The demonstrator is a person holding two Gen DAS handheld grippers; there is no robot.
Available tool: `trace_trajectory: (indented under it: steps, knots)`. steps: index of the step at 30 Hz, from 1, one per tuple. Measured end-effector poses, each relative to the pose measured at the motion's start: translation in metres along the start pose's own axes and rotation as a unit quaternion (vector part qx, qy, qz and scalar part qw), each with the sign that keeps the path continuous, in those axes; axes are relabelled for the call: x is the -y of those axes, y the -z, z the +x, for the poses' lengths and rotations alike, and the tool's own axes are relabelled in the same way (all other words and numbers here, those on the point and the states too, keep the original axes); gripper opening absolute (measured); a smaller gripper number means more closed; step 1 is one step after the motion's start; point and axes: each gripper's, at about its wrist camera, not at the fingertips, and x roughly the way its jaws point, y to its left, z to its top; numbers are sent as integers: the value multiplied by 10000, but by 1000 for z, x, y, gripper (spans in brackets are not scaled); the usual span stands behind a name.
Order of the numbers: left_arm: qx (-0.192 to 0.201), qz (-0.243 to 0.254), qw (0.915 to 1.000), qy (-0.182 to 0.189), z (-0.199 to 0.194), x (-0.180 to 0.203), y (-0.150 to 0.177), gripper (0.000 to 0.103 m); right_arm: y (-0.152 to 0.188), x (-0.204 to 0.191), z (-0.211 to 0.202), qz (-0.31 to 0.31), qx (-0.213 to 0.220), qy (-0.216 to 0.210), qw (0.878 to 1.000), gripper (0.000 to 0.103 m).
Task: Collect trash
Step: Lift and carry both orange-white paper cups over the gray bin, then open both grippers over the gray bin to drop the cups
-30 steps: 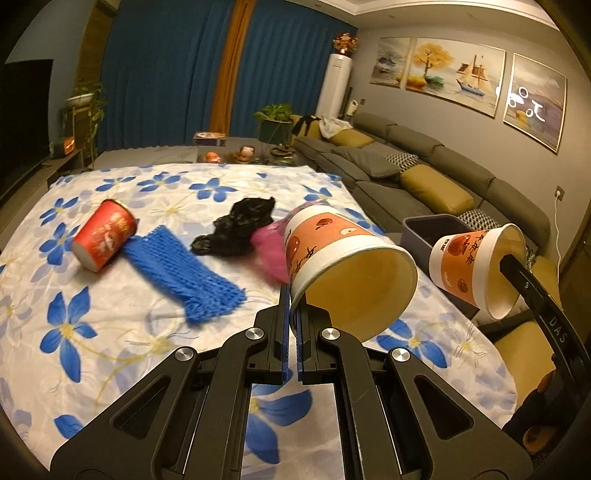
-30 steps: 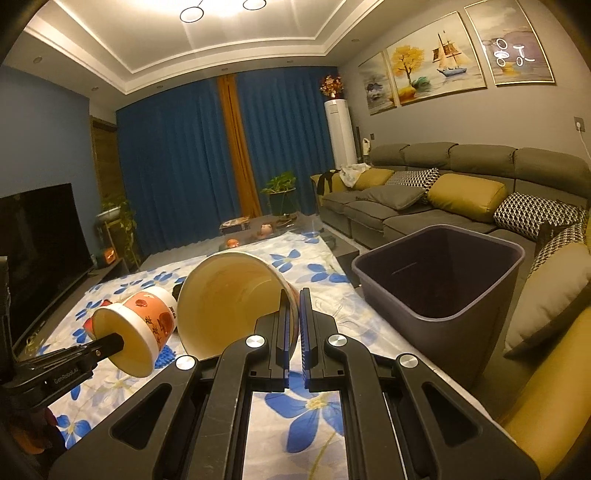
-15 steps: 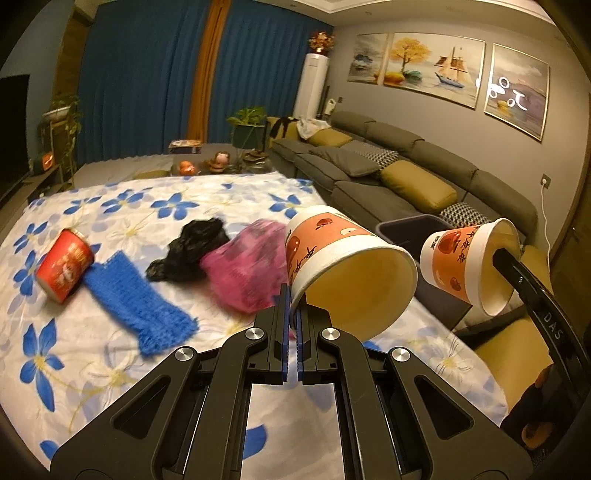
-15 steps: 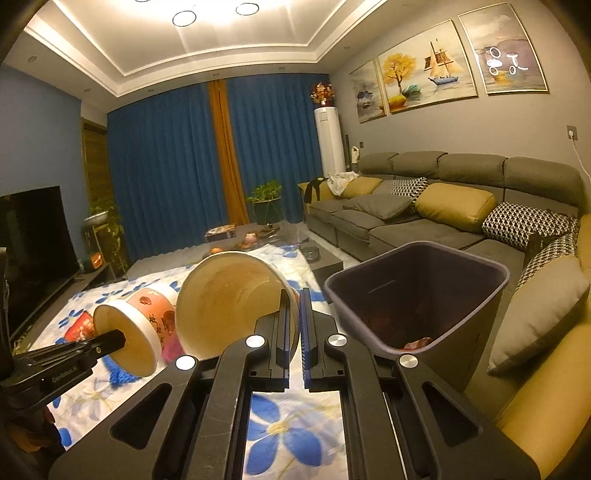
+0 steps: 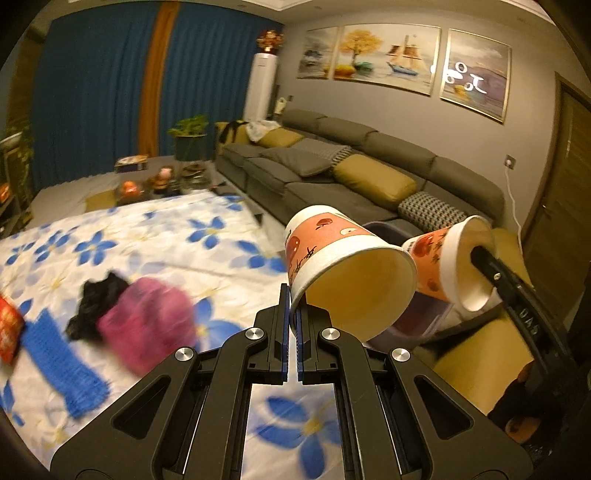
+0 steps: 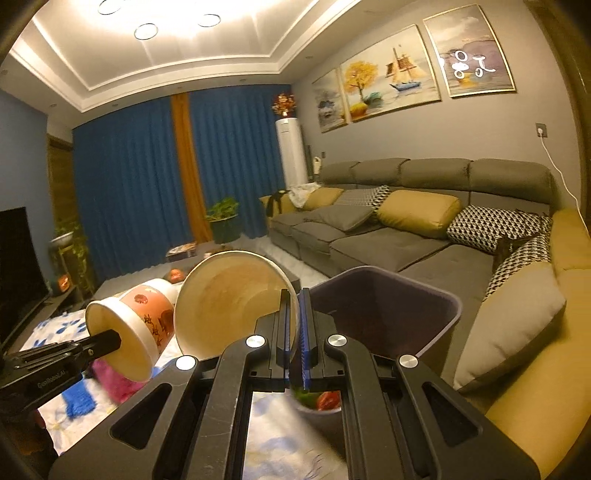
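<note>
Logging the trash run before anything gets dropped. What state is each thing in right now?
Left gripper: shut on the left cup's rim.
Left cup: held tilted, empty.
Right gripper: shut on the right cup's rim.
Right cup: held tilted, empty.
Bin: open, some trash at the bottom.
Pink bag: lying on the floral cloth, uncollected.

Warm recessed ceiling lights [image 6: 146,31] glow over a living room: long grey sectional sofa [image 6: 388,236], floor-length blue curtains [image 6: 133,192], three framed paintings [image 6: 391,85] on the grey wall [image 6: 480,129].
</note>
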Motion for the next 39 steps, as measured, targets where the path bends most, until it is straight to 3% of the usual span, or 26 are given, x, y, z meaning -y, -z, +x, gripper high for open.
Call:
trace_trajectory:
  steps: [7,15,34,36,39]
  knots:
    - [-143,162,9992,331,49,34,-17,2,-1,29,18,143,-37,205,9997,6]
    - [-459,173,9975,511,96,48,-20,2,-1,47,31,262,-90,364,9990,6]
    - [-770,231,9947,643,138,64,-12,2,3,62,63,334,-383,540,9972,6]
    - [-760,280,9945,660,139,66,-12,9,3,63,67,329,-402,513,9973,7]
    - [-670,314,9942,783,137,65,-10,41,4,65,71,328,-435,454,9975,9]
